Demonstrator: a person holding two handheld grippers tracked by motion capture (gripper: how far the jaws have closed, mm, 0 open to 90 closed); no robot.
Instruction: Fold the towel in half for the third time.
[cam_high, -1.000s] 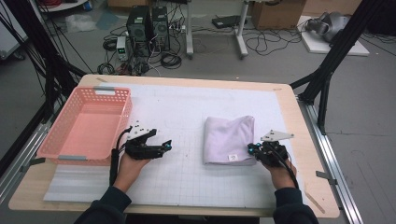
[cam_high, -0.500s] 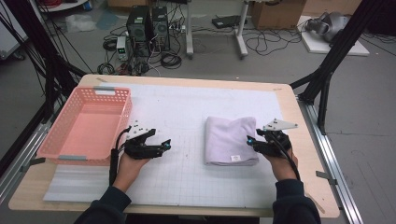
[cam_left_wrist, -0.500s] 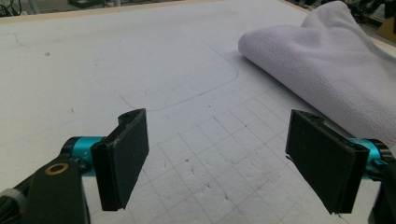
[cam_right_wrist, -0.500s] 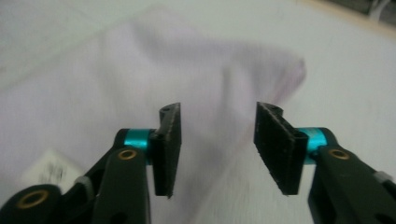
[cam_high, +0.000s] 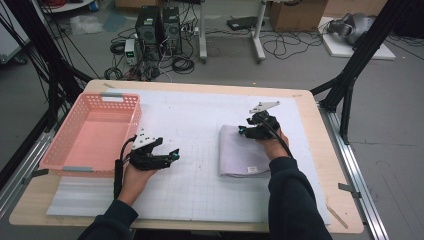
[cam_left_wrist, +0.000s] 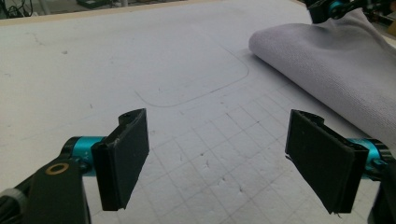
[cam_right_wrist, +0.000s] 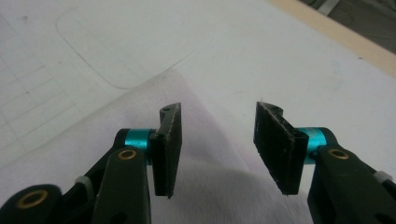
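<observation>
**Inspector A:** Firstly, the item. The folded towel is pale lilac-grey, soft-napped, folded into a thick rectangle, with a small white label near its near edge. It lies flat on the white gridded mat, right of centre on the table.

**Inspector B:** Orientation?

**Inspector A:** In the high view its long axis runs away from the person, near edge to far edge of the table. The rounded fold faces left, towards the pink basket; the left gripper view shows that fold as a smooth roll.

**Inspector B:** Tongs?

**Inspector A:** The right gripper is over the towel's far end, jaws parted, pads clear of the cloth and nothing pinched between them; they have just been closing slightly after opening. The left gripper is released, jaws wide over bare mat, well apart from the towel, near the basket.

**Inspector B:** Basket contents?

**Inspector A:** Nothing visible inside.
</observation>
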